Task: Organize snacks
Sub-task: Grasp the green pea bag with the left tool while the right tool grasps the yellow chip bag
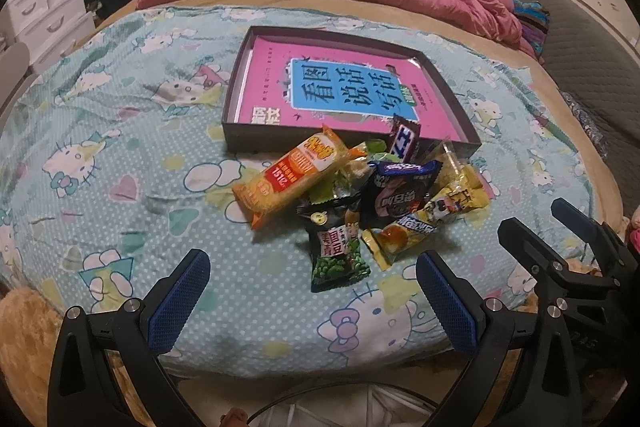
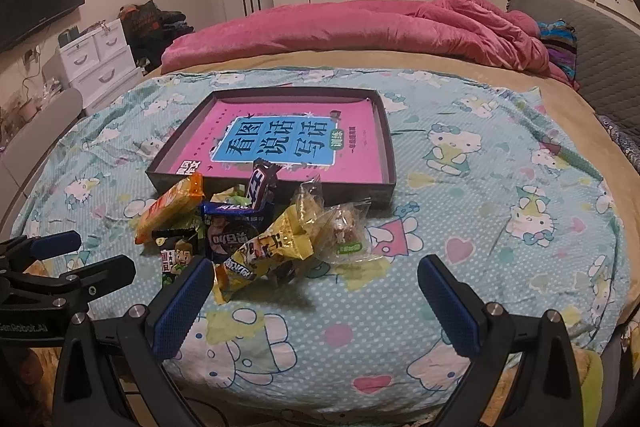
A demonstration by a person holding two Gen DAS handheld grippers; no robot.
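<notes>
Right now I hold my left gripper (image 1: 313, 297) and right gripper (image 2: 316, 297) spread wide and empty above the bedspread (image 2: 480, 227). Ahead of both lies the snack pile (image 1: 360, 203), touching the dark tray (image 2: 390, 155) beyond it.

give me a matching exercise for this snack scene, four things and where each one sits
Things:
1 pink book
2 orange packet
3 green pea packet
4 dark bar

Places:
A leaning on the tray's near wall
B left edge of the pile
C flat inside the tray
D nearest the left gripper

Pairs: 1-C, 2-B, 3-D, 4-A
</notes>
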